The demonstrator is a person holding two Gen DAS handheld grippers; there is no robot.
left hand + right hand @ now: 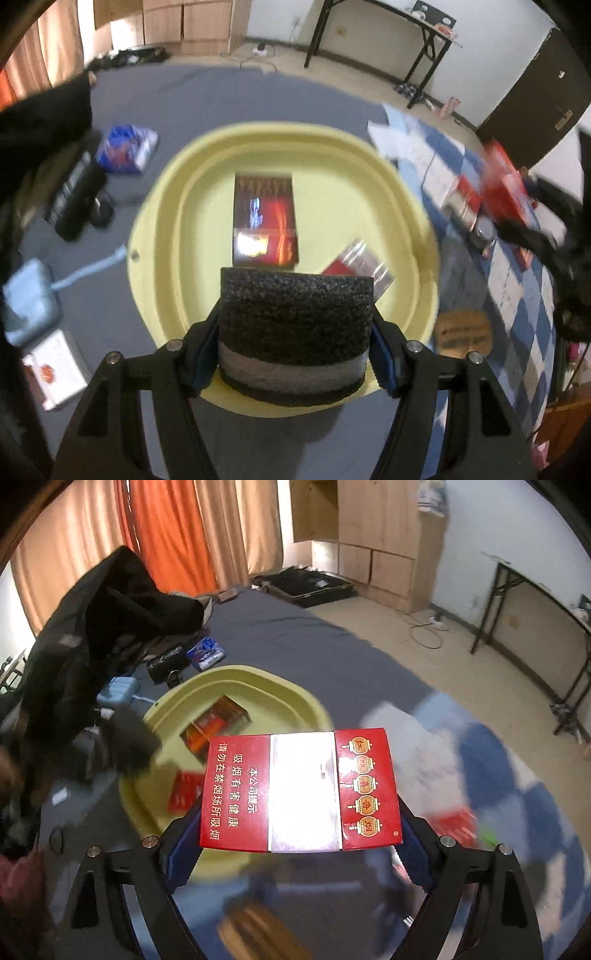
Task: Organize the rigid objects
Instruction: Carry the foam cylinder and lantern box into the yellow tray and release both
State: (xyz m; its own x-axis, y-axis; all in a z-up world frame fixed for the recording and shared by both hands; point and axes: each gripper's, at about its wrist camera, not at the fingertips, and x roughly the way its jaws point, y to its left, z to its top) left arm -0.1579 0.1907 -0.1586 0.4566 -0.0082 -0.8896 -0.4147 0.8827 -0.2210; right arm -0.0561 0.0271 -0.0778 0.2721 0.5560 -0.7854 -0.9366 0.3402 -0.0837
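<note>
Blur smears the checked cloth (517, 295) and the red boxes on it (498, 184) on my left camera; I can't read any of them. The black foam block (295, 325) hides the near wall of the yellow basin (332, 147) and clips a red-and-silver pack (364, 264) lying inside. Also in the basin, a dark red box (264, 218) lies flat near its middle. My left gripper (295, 354) is clamped on that foam block, tilted steeply down over the basin's near rim. My right gripper (299, 845) grips a red carton (299, 790) by its ends, held above the blurred bedding, just beside the basin, which sits on the grey sheet (295, 627).
</note>
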